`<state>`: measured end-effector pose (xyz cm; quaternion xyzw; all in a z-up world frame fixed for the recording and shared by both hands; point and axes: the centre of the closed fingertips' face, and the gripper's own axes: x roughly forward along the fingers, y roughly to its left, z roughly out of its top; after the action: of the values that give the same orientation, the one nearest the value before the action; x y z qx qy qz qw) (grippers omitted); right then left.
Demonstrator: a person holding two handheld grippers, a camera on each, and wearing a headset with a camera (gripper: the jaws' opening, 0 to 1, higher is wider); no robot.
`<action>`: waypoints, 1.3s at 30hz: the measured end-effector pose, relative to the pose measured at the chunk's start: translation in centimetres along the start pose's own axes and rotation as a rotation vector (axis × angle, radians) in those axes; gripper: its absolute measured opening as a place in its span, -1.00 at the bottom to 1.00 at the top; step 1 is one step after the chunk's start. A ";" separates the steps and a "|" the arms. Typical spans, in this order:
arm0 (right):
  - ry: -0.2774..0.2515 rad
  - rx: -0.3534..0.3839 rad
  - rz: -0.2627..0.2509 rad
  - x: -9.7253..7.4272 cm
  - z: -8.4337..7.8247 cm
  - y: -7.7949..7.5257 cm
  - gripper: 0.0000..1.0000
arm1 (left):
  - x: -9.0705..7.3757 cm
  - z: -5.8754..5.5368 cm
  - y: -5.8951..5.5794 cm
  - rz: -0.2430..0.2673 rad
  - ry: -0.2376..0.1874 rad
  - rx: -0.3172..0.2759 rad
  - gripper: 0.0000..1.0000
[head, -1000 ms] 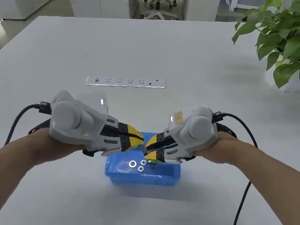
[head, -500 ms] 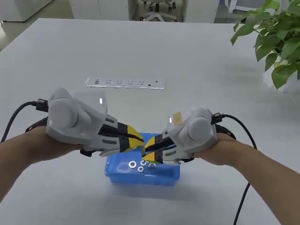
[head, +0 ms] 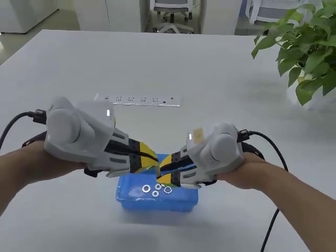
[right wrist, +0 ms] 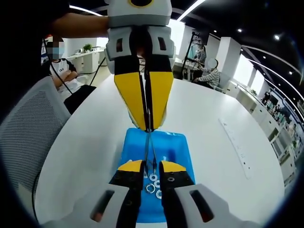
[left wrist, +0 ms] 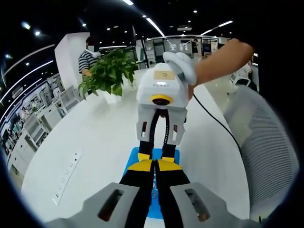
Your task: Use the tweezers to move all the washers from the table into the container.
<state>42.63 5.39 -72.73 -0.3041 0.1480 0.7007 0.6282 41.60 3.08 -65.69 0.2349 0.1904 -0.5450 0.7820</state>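
Observation:
A blue container (head: 157, 205) sits on the white table below both grippers, with several washers (head: 156, 190) lying inside it. My left gripper (head: 154, 159) and right gripper (head: 164, 176) meet tip to tip just above it. In the right gripper view the thin metal tweezers (right wrist: 149, 149) run from the left gripper's (right wrist: 147, 126) closed yellow jaws down between my right gripper's (right wrist: 152, 166) narrow jaws, over the washers (right wrist: 152, 183) in the container (right wrist: 168, 142). The left gripper view shows my left gripper (left wrist: 154, 165) shut, facing the right gripper (left wrist: 156, 155).
A white power strip (head: 137, 100) lies farther back on the table (head: 220, 79). A potted plant (head: 307, 52) stands at the right rear. A mesh chair (right wrist: 33, 123) is beside the table, and people sit in the background.
The head camera has tilted, so the picture sits a little lower and to the left. Both grippers stay joined over the container.

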 end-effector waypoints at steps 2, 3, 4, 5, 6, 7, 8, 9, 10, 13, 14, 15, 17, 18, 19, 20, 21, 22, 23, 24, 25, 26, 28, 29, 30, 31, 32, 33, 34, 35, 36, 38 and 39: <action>-0.004 -0.005 0.003 -0.2 0.3 0.3 -0.72 | -0.2 0.3 -0.2 -0.006 -0.006 0.001 -0.92; -0.004 -0.006 0.004 -0.3 0.4 0.5 -0.72 | -0.4 0.5 -0.4 -0.010 -0.009 0.005 -0.91; -0.009 -0.005 0.008 -0.5 0.6 0.6 -0.72 | -0.5 0.6 -0.5 -0.013 -0.012 0.007 -0.91; -0.014 -0.005 0.011 -0.6 0.8 0.9 -0.72 | -0.7 0.8 -0.8 -0.018 -0.015 0.011 -0.91; -0.015 -0.005 0.012 -0.7 0.9 1.1 -0.73 | -0.8 1.0 -0.9 -0.022 -0.018 0.012 -0.91; -0.017 -0.005 0.014 -0.8 1.1 1.2 -0.73 | -0.9 1.2 -1.2 -0.030 -0.027 0.012 -0.91; -0.022 -0.007 0.018 -1.0 1.3 1.5 -0.73 | -1.0 1.4 -1.4 -0.035 -0.032 0.011 -0.91; -0.023 -0.008 0.018 -1.0 1.4 1.7 -0.73 | -1.1 1.5 -1.5 -0.037 -0.034 0.012 -0.91; -0.023 -0.009 0.015 -1.2 1.4 1.8 -0.75 | -1.1 1.6 -1.6 -0.037 -0.033 0.018 -0.91; -0.026 -0.005 0.011 -1.5 1.6 2.2 -0.77 | -1.3 1.9 -2.0 -0.043 -0.037 0.022 -0.91; -0.025 -0.006 0.010 -1.5 1.7 2.4 -0.78 | -1.4 2.0 -2.2 -0.047 -0.036 0.025 -0.91; -0.023 -0.008 0.007 -1.7 1.8 2.5 -0.79 | -1.5 2.0 -2.4 -0.048 -0.036 0.027 -0.91; -0.022 -0.007 0.005 -1.8 1.9 2.9 -0.80 | -1.8 2.1 -2.7 -0.053 -0.035 0.031 -0.91; -0.022 -0.007 0.004 -1.8 2.0 3.0 -0.81 | -1.9 2.1 -2.8 -0.055 -0.035 0.033 -0.91; -0.021 -0.004 0.004 -1.9 2.1 3.3 -0.82 | -2.1 2.1 -3.1 -0.058 -0.034 0.036 -0.91; -0.019 -0.005 0.005 -2.0 2.2 3.5 -0.83 | -2.2 2.1 -3.2 -0.061 -0.032 0.038 -0.91; -0.013 -0.008 0.006 -2.1 2.2 3.8 -0.83 | -2.3 2.0 -3.5 -0.066 -0.028 0.042 -0.91; -0.008 -0.008 0.008 -2.1 2.2 4.0 -0.84 | -2.4 1.9 -3.7 -0.070 -0.022 0.045 -0.91; -0.004 -0.012 0.009 -2.0 2.2 4.3 -0.84 | -2.5 1.8 -3.9 -0.074 -0.017 0.047 -0.91; 0.001 -0.015 0.010 -2.0 2.2 4.5 -0.84 | -2.5 1.6 -4.2 -0.078 -0.009 0.052 -0.91; 0.006 -0.016 0.012 -2.0 2.1 4.7 -0.84 | -2.6 1.4 -4.4 -0.080 -0.006 0.052 -0.91; 0.013 -0.019 0.016 -2.0 2.1 5.0 -0.84 | -2.6 1.3 -4.6 -0.082 -0.004 0.051 -0.91; 0.022 -0.025 0.021 -2.0 1.9 5.3 -0.84 | -2.7 1.0 -5.0 -0.088 0.004 0.051 -0.91; 0.028 -0.026 0.024 -2.0 1.9 5.5 -0.85 | -2.7 0.7 -5.2 -0.092 0.011 0.052 -0.91; 0.038 -0.031 0.030 -2.0 1.8 5.8 -0.85 | -2.7 0.5 -5.4 -0.095 0.017 0.053 -0.91; 0.045 -0.034 0.035 -1.9 1.7 6.0 -0.85 | -2.7 0.2 -5.6 -0.099 0.026 0.054 -0.91; 0.051 -0.035 0.040 -1.9 1.6 6.2 -0.85 | -2.7 0.0 -5.7 -0.101 0.030 0.052 -0.91; 0.060 -0.037 0.045 -1.9 1.5 6.4 -0.85 | -2.7 -0.2 -5.9 -0.104 0.034 0.049 -0.91; 0.066 -0.038 0.048 -1.9 1.4 6.5 -0.85 | -2.7 -0.5 -6.1 -0.107 0.043 0.043 -0.91; 0.074 -0.040 0.056 -1.8 1.2 6.8 -0.85 | -2.7 -0.8 -6.2 -0.110 0.049 0.041 -0.91; 0.079 -0.045 0.058 -1.8 1.1 6.9 -0.85 | -2.7 -1.1 -6.3 -0.113 0.057 0.039 -0.91; 0.089 -0.044 0.064 -1.6 0.9 7.2 -0.85 | -2.6 -1.5 -6.5 -0.117 0.064 0.036 -0.91; 0.095 -0.047 0.068 -1.6 0.7 7.5 -0.85 | -2.6 -1.6 -6.7 -0.119 0.068 0.034 -0.91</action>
<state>35.26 3.34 -72.52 -0.3465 0.1715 0.7096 0.5891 34.38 3.99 -66.67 0.2547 0.2210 -0.5855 0.7372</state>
